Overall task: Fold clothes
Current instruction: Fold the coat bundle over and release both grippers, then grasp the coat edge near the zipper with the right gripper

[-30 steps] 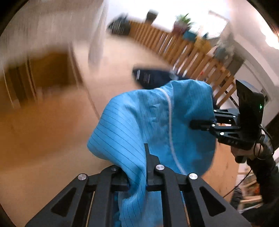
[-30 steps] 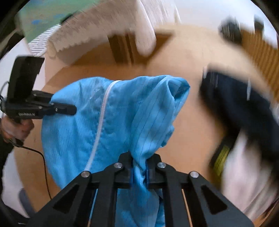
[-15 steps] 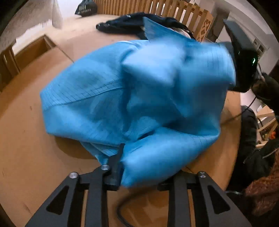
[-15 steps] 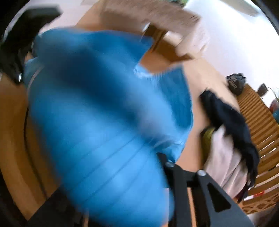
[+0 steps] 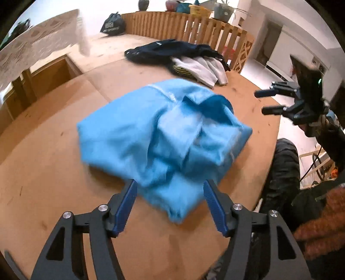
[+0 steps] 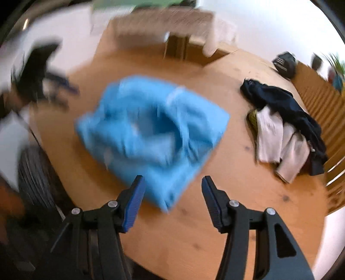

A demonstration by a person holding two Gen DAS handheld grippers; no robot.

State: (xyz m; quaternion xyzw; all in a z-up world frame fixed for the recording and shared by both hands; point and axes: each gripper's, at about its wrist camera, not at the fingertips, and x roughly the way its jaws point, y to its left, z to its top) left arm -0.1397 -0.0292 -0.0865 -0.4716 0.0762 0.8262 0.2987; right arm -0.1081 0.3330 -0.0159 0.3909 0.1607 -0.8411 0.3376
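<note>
Blue garment [image 5: 163,131] on table [image 5: 43,176], both grippers opening

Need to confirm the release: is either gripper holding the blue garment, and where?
Nothing held. Left gripper and right gripper are opening, pads clear of the blue garment on the table.

Wooden tabletop [image 5: 43,163], orange-brown, scuffed, fills most of both views. Slatted wooden railing [image 5: 194,28] along its far edge at 12 to 1 o'clock, left wrist view. On the railing's top: yellow basket [image 5: 199,9], potted plant [image 5: 224,10], blurred small items. Dark drawstring bag [image 5: 113,24] at 11 o'clock by the railing's end. Lace-patterned cloth [image 5: 38,46] draped over a wooden frame at 10 o'clock. White walls [image 5: 301,43] at 2 o'clock, pale floor below. Bright light from behind the railing. Right wrist view blurred; white wall [image 6: 269,28] at 1 o'clock.
</note>
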